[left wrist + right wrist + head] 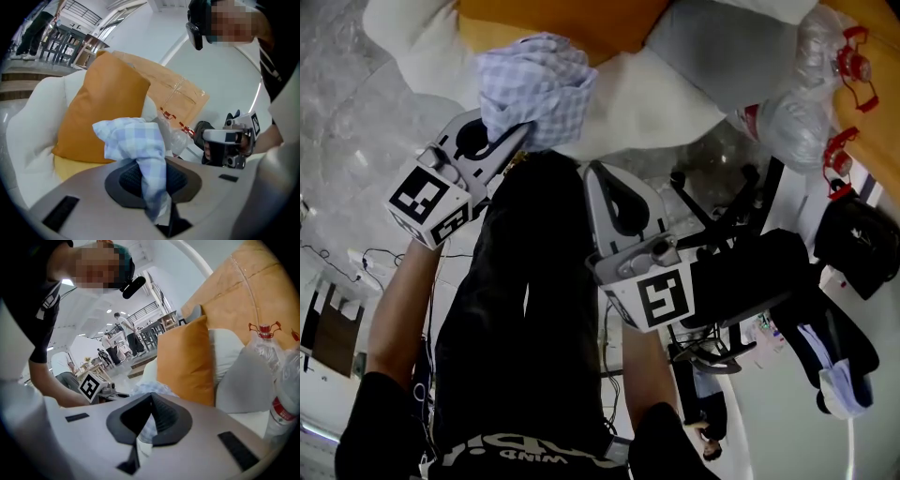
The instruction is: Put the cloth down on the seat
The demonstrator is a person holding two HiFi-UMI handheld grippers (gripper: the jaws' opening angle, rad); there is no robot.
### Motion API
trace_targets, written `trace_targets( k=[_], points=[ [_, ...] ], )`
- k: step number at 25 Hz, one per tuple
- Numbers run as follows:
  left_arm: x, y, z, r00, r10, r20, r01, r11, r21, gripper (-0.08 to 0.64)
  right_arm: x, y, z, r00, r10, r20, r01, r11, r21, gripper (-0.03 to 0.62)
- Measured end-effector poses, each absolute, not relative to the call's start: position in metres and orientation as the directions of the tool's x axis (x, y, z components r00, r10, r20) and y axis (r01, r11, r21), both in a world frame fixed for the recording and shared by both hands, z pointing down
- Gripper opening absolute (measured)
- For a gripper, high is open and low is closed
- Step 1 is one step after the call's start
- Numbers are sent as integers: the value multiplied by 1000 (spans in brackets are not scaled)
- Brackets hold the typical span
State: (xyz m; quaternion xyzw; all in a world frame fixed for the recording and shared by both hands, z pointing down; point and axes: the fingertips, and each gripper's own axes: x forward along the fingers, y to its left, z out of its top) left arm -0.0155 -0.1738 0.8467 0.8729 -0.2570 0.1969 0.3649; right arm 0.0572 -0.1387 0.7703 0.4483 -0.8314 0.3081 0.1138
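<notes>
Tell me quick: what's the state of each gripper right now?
Left gripper: shut on the checked cloth.
Right gripper: shut, nothing held between its jaws.

Marbled pale floor (337, 112), orange cushion (103, 112) and grey cushion (243, 385) far, cardboard box (183, 96) behind them, tables (65, 42) far left.

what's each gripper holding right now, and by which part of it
The left gripper pinches the blue-and-white checked cloth by its gathered lower end; the right gripper, jaws together, holds nothing.
</notes>
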Motion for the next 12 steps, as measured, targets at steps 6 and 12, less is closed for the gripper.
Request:
trace_targets(
  k=[6,12],
  points=[
    [-17,-169,892,799,-294,525,-576,-623,529,84,55,-133,789,-562,-678,474,-821,384,-423,19],
    [-14,-171,924,784,-259,564,-580,-628,518,84,54,-126,801,-555,-677,483,-824,370,-429,18]
  ],
)
